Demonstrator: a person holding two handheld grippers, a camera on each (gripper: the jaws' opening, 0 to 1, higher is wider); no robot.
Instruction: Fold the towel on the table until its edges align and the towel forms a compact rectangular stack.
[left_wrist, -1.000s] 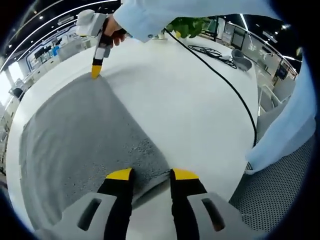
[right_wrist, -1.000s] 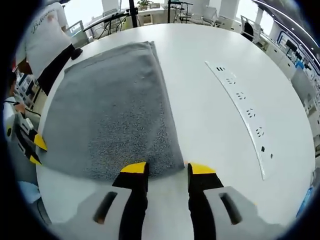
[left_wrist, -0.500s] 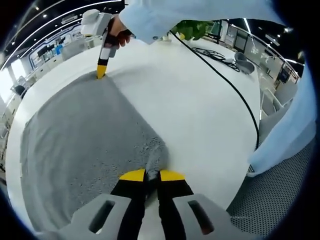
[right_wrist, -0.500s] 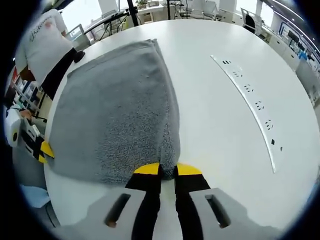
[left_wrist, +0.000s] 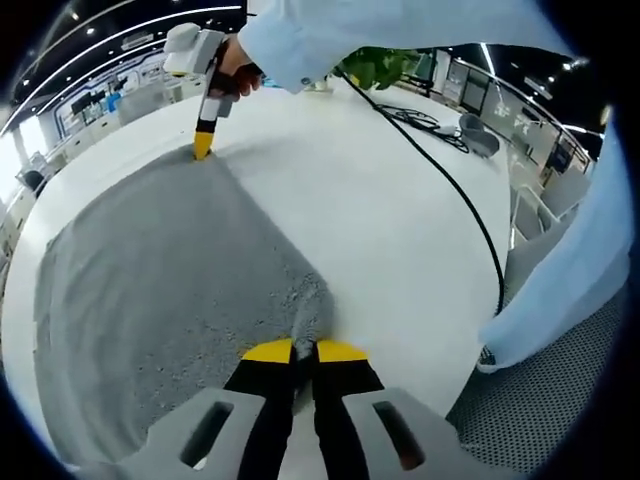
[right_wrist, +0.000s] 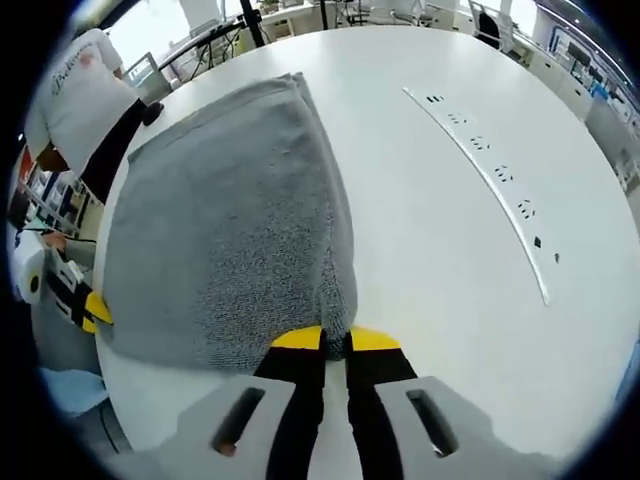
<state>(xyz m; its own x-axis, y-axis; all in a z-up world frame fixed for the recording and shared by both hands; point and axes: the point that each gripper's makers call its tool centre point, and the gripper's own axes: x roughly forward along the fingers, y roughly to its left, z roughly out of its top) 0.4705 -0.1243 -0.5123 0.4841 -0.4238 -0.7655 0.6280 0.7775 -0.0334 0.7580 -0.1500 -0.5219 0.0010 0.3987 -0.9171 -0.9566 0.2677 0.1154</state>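
Both yellow-tipped grippers, left (left_wrist: 305, 351) and right (right_wrist: 335, 339), clamped on adjacent corners of grey terry towel (left_wrist: 150, 280) flat on white table (left_wrist: 380, 220); uneven lifting risks misaligned edges.

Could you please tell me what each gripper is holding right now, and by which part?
Both hold the gray towel: the left gripper is shut on one corner, and the right gripper is shut on the next corner along the same edge.

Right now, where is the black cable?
In the left gripper view the black cable runs across the white table, right of the gray towel, from the person's sleeve toward the table's edge.
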